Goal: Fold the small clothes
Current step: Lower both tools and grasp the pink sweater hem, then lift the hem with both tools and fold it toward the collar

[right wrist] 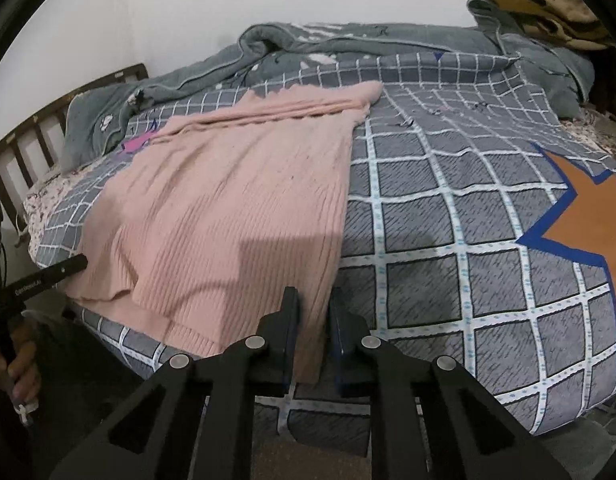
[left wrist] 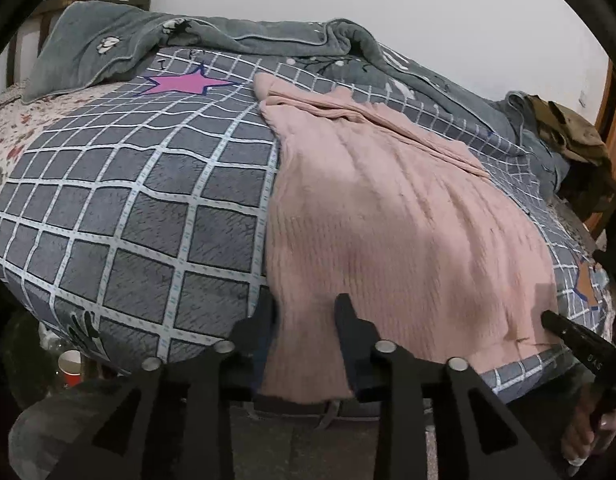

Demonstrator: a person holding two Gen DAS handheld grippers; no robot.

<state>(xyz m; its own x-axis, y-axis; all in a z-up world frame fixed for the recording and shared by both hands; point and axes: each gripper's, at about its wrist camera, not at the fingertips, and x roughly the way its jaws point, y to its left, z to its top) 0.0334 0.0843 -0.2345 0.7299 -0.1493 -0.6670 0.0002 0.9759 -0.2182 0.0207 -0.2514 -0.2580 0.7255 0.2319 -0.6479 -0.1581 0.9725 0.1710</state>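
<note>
The pink ribbed knit sweater point(left wrist: 387, 208) lies on the grey checked quilt point(left wrist: 128, 208), hem at six o'clock. The left gripper point(left wrist: 304, 312) and right gripper point(right wrist: 313, 304) each pinch a hem corner; shallow bites could slip when lifted.

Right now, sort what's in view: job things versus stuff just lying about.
Job: pink sweater, left hand-held gripper and right hand-held gripper, each closed on a hem corner.
Lying about: grey blanket, brown garment, red cup.
</note>
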